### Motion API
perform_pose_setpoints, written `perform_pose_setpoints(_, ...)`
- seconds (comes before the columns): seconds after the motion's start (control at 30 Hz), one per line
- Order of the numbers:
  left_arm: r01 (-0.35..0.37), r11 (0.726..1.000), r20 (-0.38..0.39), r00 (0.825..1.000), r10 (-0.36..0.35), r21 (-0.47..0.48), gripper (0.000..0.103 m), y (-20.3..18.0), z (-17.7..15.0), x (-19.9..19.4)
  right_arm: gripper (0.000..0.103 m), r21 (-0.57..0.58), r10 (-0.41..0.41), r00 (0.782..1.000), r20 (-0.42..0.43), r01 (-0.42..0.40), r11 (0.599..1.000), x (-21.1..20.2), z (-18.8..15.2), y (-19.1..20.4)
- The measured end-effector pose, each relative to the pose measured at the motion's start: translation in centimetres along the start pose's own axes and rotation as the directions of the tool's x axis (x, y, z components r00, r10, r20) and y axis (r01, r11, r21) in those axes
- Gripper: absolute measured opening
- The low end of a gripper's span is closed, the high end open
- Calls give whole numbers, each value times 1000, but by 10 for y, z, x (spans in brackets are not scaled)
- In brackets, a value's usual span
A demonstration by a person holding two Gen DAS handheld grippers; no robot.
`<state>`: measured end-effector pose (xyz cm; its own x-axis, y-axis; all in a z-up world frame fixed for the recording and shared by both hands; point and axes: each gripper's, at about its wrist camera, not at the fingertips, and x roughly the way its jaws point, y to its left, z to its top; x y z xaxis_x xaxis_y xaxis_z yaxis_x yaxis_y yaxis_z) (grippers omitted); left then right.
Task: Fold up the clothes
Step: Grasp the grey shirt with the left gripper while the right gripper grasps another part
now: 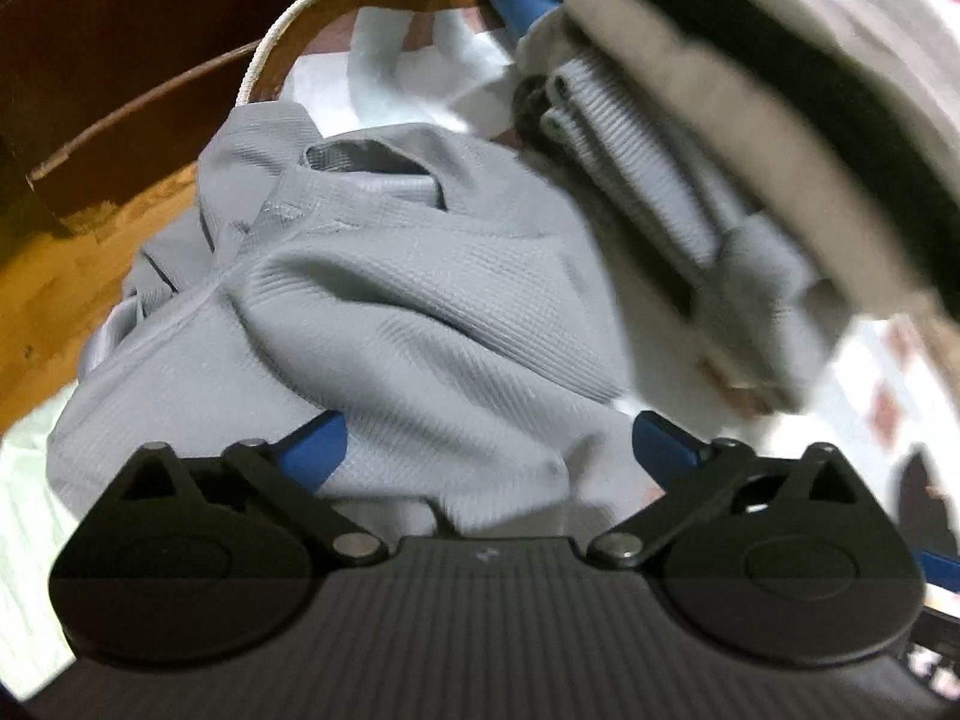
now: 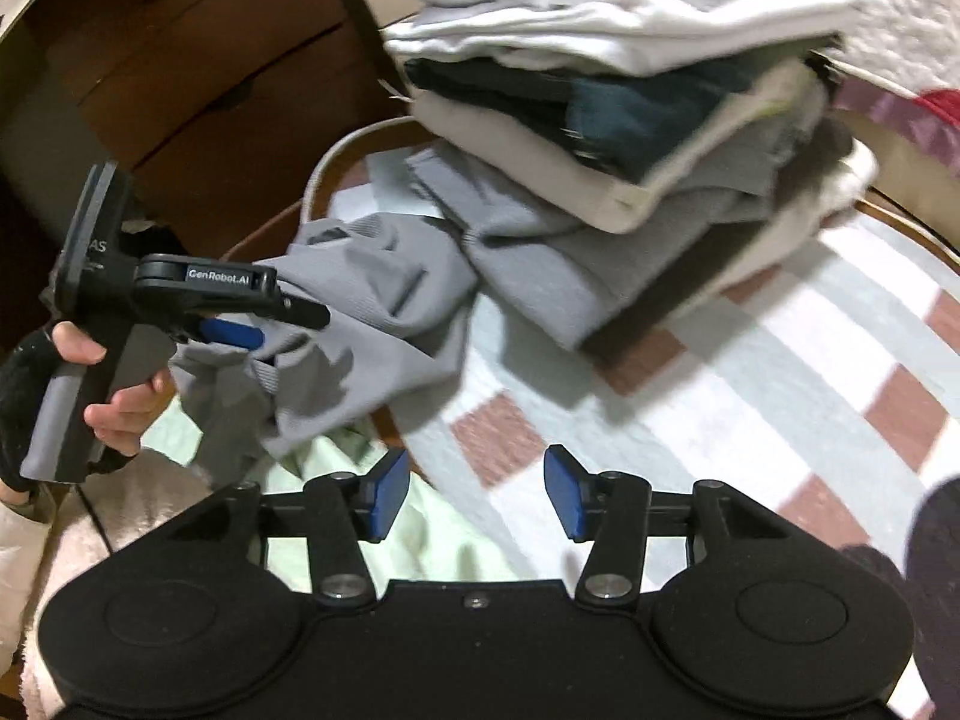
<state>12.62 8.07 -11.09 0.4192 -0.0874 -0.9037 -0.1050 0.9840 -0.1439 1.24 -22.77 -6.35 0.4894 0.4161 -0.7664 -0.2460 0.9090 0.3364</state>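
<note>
Right, stack: I see folded clothes (image 2: 630, 90) piled up, white pieces on top, dark ones in the middle, cream and grey below; the pile sits on a checked cover (image 2: 750, 372) of white, pale green and brownish-red squares.
Grey garment: a crumpled grey ribbed top (image 1: 384, 312) lies unfolded just beside the stack, touching its lower layers; its neck opening faces up in my left wrist view.
Containers: I cannot make out any basket or bin for certain; a curved brown band with a white corded edge (image 1: 258, 54) shows behind the garment, and I cannot tell what it belongs to.
Left gripper (image 1: 489, 450): spread wide, blue pads on either side of a fold of the grey top; the pads do not pinch it, so it is released.
Right gripper (image 2: 477, 495): partly open, nothing between its blue pads, hanging over the checked cover.
Only in the right wrist view: my left hand (image 2: 114, 384) in a fingerless dark glove gripping the handle, a pink fuzzy sleeve (image 2: 36, 552), and pale green cloth (image 2: 432, 546) under the grey top.
</note>
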Motion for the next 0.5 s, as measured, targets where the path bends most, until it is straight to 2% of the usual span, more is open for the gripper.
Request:
perform_pose_setpoints(0.07, -78, 997, -85, 993, 79, 12, 103, -4, 2, 29, 55, 25, -6, 1000, 3, 6, 1000, -1, -3, -8)
perform_pose_setpoints(0.13, -64, 998, -113, 991, 65, 14, 101, 0, 2, 49, 55, 49, -8, 1000, 8, 8, 999, 0, -3, -14)
perform_pose_setpoints(0.17, -62, 998, -120, 991, 63, 12, 89, 1, 2, 57, 55, 57, -8, 1000, 10, 8, 998, 1, -4, -17)
perform_pose_setpoints(0.2, -76, 997, -90, 993, 76, 0, 80, 4, 1, 53, 55, 60, -9, 1000, 14, 8, 998, 2, -4, -18)
perform_pose_setpoints(0.23, -88, 996, -47, 995, 89, 7, 56, 4, 0, 46, 55, 61, -11, 1000, 17, 10, 998, 3, -4, -19)
perform_pose_setpoints(0.27, -103, 994, -3, 995, 103, 40, 39, 2, -2, 38, 55, 53, -17, 1000, 20, 16, 998, 4, -5, -18)
perform_pose_setpoints(0.3, -124, 990, 50, 991, 120, 65, 29, -1, -5, 28, 55, 39, -28, 999, 23, 27, 999, 5, -6, -17)
perform_pose_setpoints(0.33, -146, 985, 104, 985, 136, 89, 23, -4, -8, 18, 55, 25, -39, 999, 26, 38, 999, 6, -7, -16)
perform_pose_setpoints(0.4, -164, 975, 219, 967, 129, 149, 20, -13, -18, -10, 55, -10, -69, 997, 23, 69, 998, 10, -10, -13)
perform_pose_setpoints(0.47, -160, 964, 330, 940, 83, 213, 20, -25, -30, -43, 55, -38, -90, 996, 15, 91, 995, 13, -12, -12)
perform_pose_setpoints(0.5, -109, 968, 356, 934, 23, 225, 19, -28, -37, -62, 55, -46, -92, 996, 9, 92, 995, 14, -13, -12)
